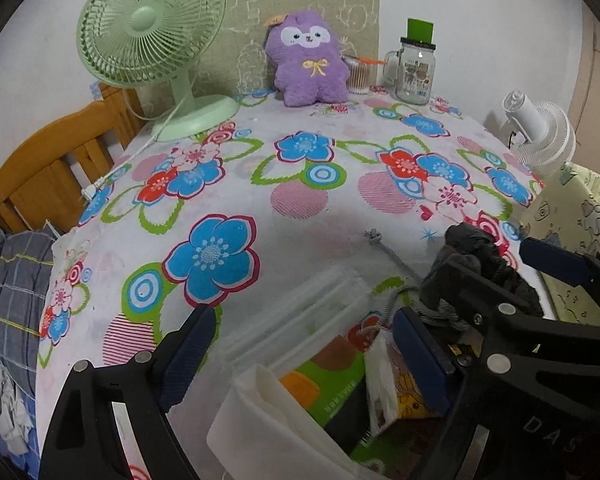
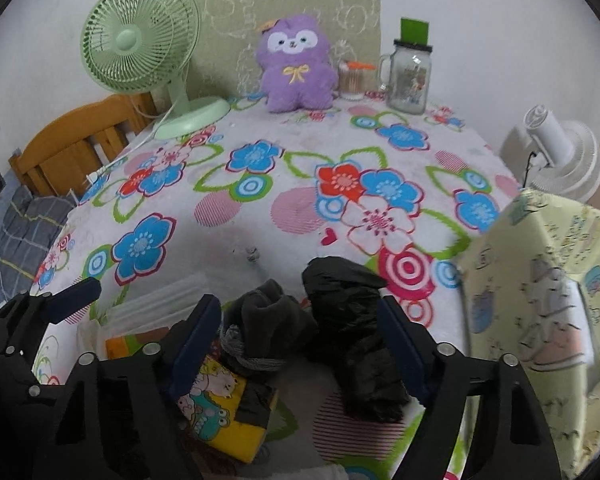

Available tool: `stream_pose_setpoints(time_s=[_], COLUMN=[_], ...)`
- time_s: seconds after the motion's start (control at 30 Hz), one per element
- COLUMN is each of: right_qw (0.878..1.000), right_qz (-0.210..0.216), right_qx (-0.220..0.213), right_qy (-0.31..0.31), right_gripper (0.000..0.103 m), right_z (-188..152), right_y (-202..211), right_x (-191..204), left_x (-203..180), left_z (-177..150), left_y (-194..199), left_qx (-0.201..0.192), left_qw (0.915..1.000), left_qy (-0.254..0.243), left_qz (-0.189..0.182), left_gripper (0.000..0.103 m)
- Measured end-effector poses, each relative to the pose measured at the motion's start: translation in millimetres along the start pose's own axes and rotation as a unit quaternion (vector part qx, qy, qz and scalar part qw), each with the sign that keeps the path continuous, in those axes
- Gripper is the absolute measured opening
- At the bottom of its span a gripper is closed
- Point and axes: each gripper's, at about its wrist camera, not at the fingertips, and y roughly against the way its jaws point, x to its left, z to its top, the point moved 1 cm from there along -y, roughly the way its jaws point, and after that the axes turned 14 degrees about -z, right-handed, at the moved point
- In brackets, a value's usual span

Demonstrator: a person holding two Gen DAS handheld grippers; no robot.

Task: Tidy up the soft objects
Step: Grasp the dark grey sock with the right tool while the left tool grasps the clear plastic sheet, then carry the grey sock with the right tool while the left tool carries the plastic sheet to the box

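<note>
My right gripper [image 2: 300, 344] stands wide, its blue pads on either side of two dark soft things at the table's near edge: a rolled dark grey cloth [image 2: 268, 312] bound with grey cord by the left pad, and a crumpled black bundle [image 2: 352, 332] by the right pad. I cannot tell whether either pad presses on them; nothing looks lifted or pinched. Just below the cloth lies a yellow cartoon-print packet [image 2: 216, 404], partly under my left pad.

My left gripper [image 1: 312, 356] is also spread wide and has hold of nothing. Between its fingers I see a clear plastic container [image 1: 300, 320] at the near edge, with a white folded piece [image 1: 260, 412] and a green-and-orange pack [image 1: 328, 380] inside or against it; which, I cannot tell. The grey cord [image 1: 392, 256] trails out over the flowered tablecloth [image 1: 300, 168] toward the middle.

To the right, off the table's side, stands something draped in pale yellow printed fabric [image 2: 548, 300], with a white fan [image 2: 564, 160] behind it.

Along the far edge, against the wall, from left: a green desk fan [image 1: 152, 32] at the far left corner, a purple plush toy [image 1: 308, 60] upright in the middle, a small cup of cotton swabs [image 1: 358, 76], then a glass mug jar [image 1: 414, 72].
</note>
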Motion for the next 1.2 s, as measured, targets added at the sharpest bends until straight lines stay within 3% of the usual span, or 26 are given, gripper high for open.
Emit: stream_pose_setpoints(time_s=[0.2,0.3,0.47,0.87,1.03,1.2], right_qw=[1.000,1.000,1.000,1.000,1.000,1.000], right_qz=[0.010,0.008,0.018,0.012,0.002,0.003], right_qx=[0.025,0.021,0.022,0.023,0.016,0.007], right_qy=[-0.005,0.006,0.008,0.012,0.012,0.009], right_gripper=[0.074,0.064,0.049,0.038,0.037,0.036], right_z=[1,2,3,6,8,10], right_y=[-16,-17,-19,-17,-12,-4], right_x=[8,14,18,22,19,14], left_x=[5,8,9,4,2,-2], left_z=[0,-1,-1,3,5,8], left_y=[-11,-16,-20,-20,-15,-8], left_qx=[0.012,0.019,0.027,0.030,0.024,0.014], left_qw=[0.9998,0.9994,0.9982,0.9972,0.9974,0.9976], left_qy=[0.003,0.008,0.012,-0.006,-0.008,-0.010], left_qz=[-0.015,-0.029,-0.052,-0.068,-0.067,-0.066], left_gripper=[0.092,0.089,0.074,0.020,0.005,0.004])
